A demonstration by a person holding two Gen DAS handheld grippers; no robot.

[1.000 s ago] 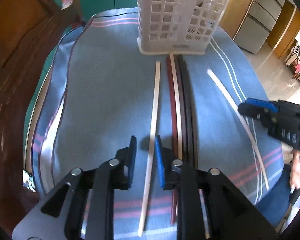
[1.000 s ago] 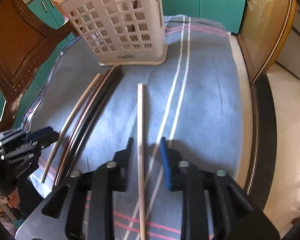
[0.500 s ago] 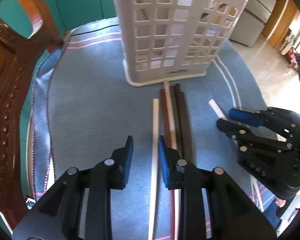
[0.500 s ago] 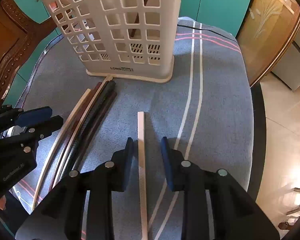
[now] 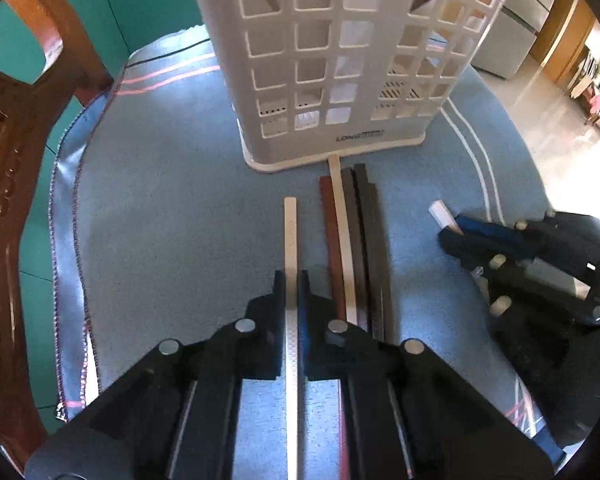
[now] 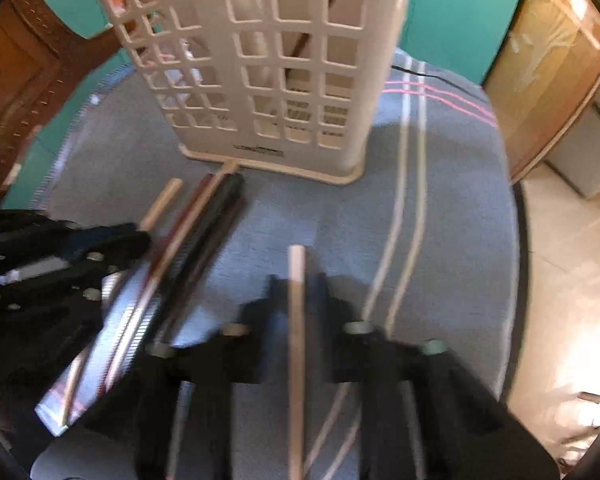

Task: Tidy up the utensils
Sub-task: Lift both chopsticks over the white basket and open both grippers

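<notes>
The left gripper (image 5: 291, 282) has its fingers clenched on a pale chopstick (image 5: 290, 232) at lower centre, pointing toward the white basket (image 5: 324, 60) above. The right gripper (image 6: 297, 284), blurred, grips another pale chopstick (image 6: 296, 320) at lower centre.

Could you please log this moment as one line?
left tool: shut on pale chopstick | right tool: around white chopstick | basket: upright

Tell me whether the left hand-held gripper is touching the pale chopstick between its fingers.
Touching. The left wrist view shows the left hand-held gripper shut on the pale chopstick, with both fingers pressed against its sides and no gap visible.
</notes>
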